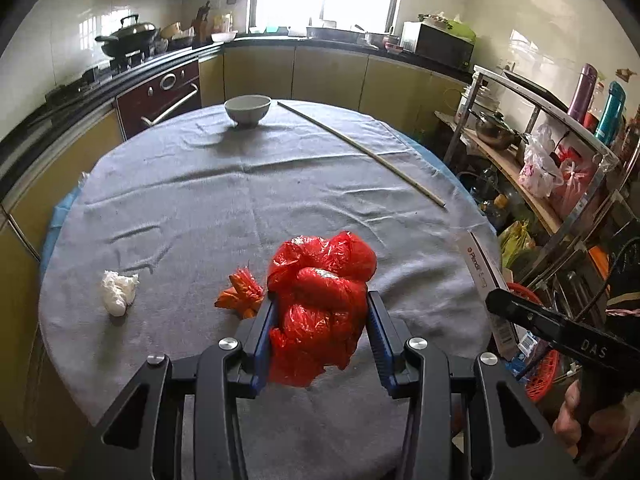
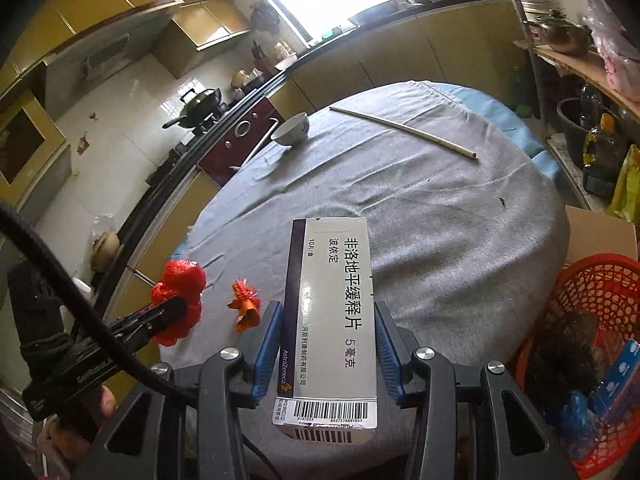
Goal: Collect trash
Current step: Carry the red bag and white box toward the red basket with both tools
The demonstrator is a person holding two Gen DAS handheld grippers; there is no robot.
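My left gripper (image 1: 320,304) is shut on a crumpled red plastic bag (image 1: 320,296), held just above the grey tablecloth (image 1: 224,208); it also shows in the right wrist view (image 2: 180,300). My right gripper (image 2: 326,316) is shut on a white medicine box (image 2: 330,312) with printed text, held over the table's near right edge; the box shows at the right of the left wrist view (image 1: 486,276). A small orange wrapper (image 1: 242,292) lies left of the bag, also in the right wrist view (image 2: 245,306). A crumpled white tissue (image 1: 118,290) lies further left.
A white bowl (image 1: 248,109) and a long thin stick (image 1: 360,150) lie at the table's far side. A red mesh basket (image 2: 592,344) holding trash sits below the table's right edge beside a cardboard box (image 2: 600,232). A cluttered shelf rack (image 1: 552,152) stands on the right.
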